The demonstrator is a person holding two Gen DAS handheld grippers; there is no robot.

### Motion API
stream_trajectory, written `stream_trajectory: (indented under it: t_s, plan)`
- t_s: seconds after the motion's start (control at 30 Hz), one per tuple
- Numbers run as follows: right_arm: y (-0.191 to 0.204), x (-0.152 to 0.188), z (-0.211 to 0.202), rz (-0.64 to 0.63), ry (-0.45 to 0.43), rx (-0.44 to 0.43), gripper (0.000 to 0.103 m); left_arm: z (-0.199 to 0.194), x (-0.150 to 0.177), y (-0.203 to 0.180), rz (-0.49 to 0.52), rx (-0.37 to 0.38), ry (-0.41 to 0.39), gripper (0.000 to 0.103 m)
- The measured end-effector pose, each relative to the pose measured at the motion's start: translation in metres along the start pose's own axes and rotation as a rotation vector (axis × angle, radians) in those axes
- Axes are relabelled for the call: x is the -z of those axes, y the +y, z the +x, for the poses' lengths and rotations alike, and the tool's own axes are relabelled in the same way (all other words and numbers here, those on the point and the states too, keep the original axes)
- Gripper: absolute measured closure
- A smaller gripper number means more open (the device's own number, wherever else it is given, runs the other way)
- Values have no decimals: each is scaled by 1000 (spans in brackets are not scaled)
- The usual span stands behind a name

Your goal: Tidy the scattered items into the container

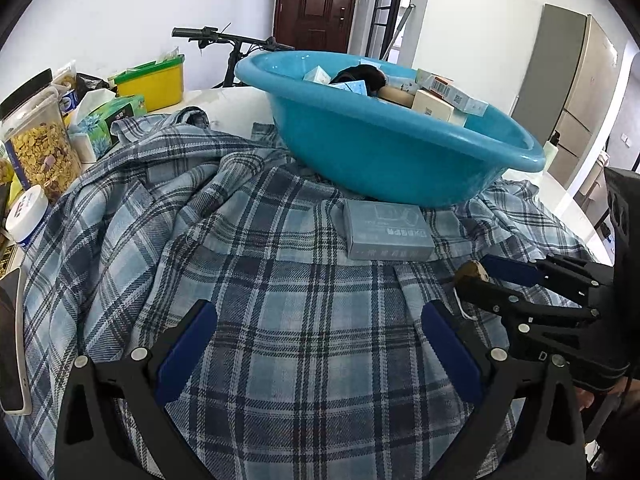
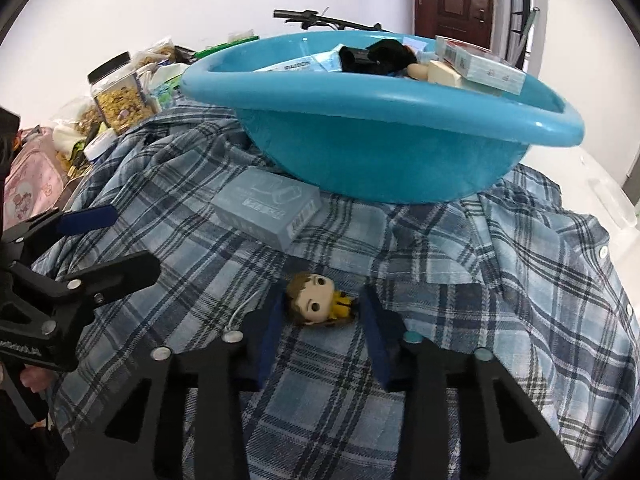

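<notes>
A small doll figure (image 2: 316,296) with brown hair and a yellow body lies on the plaid shirt (image 2: 460,280). My right gripper (image 2: 324,302) is shut on it, its blue pads pressing on the head and body. In the left wrist view the doll figure (image 1: 473,271) shows at the tips of the right gripper (image 1: 478,276). My left gripper (image 1: 320,312) stands open over bare shirt, nothing between its fingers. A grey box (image 1: 386,232) lies in front of the blue basin (image 1: 360,152), which holds several small boxes and a dark item.
The plaid shirt (image 1: 240,240) covers the white table. At the left stand a cereal jar (image 1: 42,152), a tissue box (image 1: 108,120), a yellow bin (image 1: 154,84) and a white jar (image 1: 26,212). A phone (image 1: 12,344) lies at the left edge. A bicycle (image 1: 224,40) stands behind.
</notes>
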State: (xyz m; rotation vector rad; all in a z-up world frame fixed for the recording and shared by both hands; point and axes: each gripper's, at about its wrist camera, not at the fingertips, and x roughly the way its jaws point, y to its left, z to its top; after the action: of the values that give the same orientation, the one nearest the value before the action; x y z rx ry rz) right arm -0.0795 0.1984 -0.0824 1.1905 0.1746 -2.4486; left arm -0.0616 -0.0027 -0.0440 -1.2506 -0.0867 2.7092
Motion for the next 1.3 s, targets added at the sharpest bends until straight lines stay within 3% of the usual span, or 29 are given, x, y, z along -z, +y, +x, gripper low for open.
stream_trajectory:
  t_s: [0.33, 0.8, 1.3]
  plan:
    - [0, 1, -12, -10, -34, 22, 67, -5, -3, -2, -6, 11, -8, 0]
    - [-25, 6, -33, 63, -71, 48, 67, -11, -15, -26, 63, 16, -34, 0]
    - [-52, 11, -40, 136, -87, 62, 67, 28, -38, -43, 76, 53, 11, 0]
